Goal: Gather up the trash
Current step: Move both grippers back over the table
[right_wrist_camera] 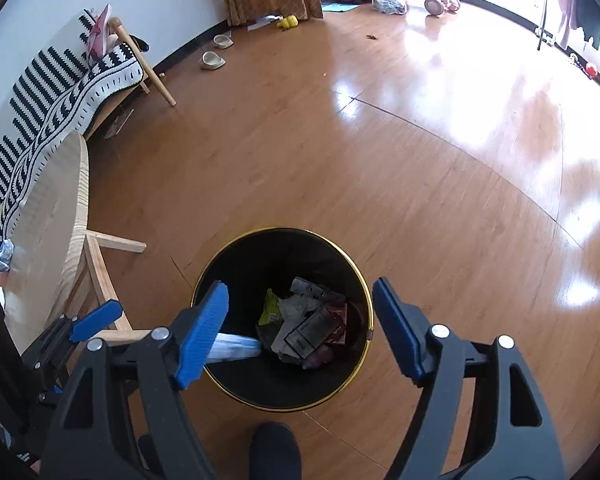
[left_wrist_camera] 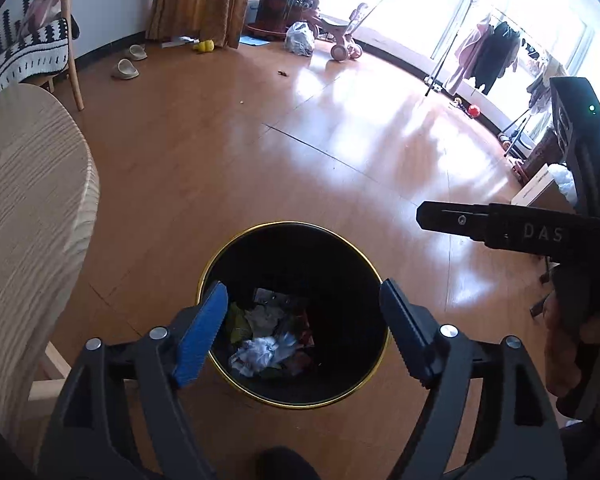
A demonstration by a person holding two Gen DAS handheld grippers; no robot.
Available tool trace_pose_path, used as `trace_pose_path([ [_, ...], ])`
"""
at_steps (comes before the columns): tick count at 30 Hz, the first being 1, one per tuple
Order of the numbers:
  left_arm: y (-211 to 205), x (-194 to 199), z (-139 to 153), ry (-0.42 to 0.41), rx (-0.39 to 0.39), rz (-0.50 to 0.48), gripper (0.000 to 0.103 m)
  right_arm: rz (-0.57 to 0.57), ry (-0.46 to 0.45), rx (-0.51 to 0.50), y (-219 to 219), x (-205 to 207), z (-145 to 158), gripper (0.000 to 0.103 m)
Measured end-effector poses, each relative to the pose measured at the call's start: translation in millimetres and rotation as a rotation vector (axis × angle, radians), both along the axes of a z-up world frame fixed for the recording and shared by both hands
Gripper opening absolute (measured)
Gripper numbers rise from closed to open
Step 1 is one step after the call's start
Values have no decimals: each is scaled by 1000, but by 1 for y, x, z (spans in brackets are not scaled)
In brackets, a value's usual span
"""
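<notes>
Trash [left_wrist_camera: 268,340] lies heaped at the bottom of a round black bin [left_wrist_camera: 328,403] with a thin gold rim, standing on the glossy wooden floor [left_wrist_camera: 228,152]. From above, the heap is a mix of crumpled white and bluish paper or plastic, a yellow-green wrapper [right_wrist_camera: 270,308], flattened grey cartons with print on them, and something dark red at the far side. A pale blue-white piece [right_wrist_camera: 236,347] lies against the bin's left inner wall, seen just past the left finger in the right wrist view; whether it touches that finger I cannot tell. Both pairs of tongs hang over the bin's mouth. The left tongs [left_wrist_camera: 302,330] are spread wide with nothing between the blue pads. The right tongs [right_wrist_camera: 300,330] are likewise spread wide apart and hold nothing. A pale wooden round surface [left_wrist_camera: 28,208] stands just left of the bin, with a small crumpled bluish scrap [right_wrist_camera: 6,254] lying on it near its edge. Behind it is a bench with a black-and-white patterned throw [right_wrist_camera: 60,92]. Slippers [left_wrist_camera: 126,69], a yellow toy [left_wrist_camera: 203,46] and a plastic bag [left_wrist_camera: 299,39] lie far across the floor near the curtain.
</notes>
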State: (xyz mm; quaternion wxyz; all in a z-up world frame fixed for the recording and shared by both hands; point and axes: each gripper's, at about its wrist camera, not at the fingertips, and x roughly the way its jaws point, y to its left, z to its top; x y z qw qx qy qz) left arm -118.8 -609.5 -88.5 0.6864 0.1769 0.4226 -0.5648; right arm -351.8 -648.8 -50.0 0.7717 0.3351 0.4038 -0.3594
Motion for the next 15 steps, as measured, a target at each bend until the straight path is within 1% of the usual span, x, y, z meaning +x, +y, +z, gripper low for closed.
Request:
trace_pose_path([
  [2,5,5,5,-2,-10,9,78,2,-2,-4,2,2,2,72],
  [4,10,10,12,2,-22,22,80,13,-2,-28,10,13,9,74],
  [5,16,15,18,6,-34,32,82,13,-2,-28,10,13,9,75],
  [6,21,18,23,5,-44,41,84,35,-7,-40,17,26,14,75],
  [7,31,24,32,0,-57,57,85,35,-7,-40,17,26,14,76],
  [8,38,29,38,-5,-66,69,87,65,-16,-45,26,43,19,76],
  [9,49,36,45,-14,-76,87,88,65,-16,-45,26,43,19,76],
  [11,71,49,58,-37,-89,129,89,105,-23,-50,36,65,24,76],
  [13,101,73,71,-68,-92,196,90,160,-34,-60,51,95,31,76],
  [14,113,84,75,-76,-93,221,90,217,-49,-58,71,129,37,76],
  [15,132,98,80,-90,-94,264,90,217,-49,-58,71,129,37,76],
])
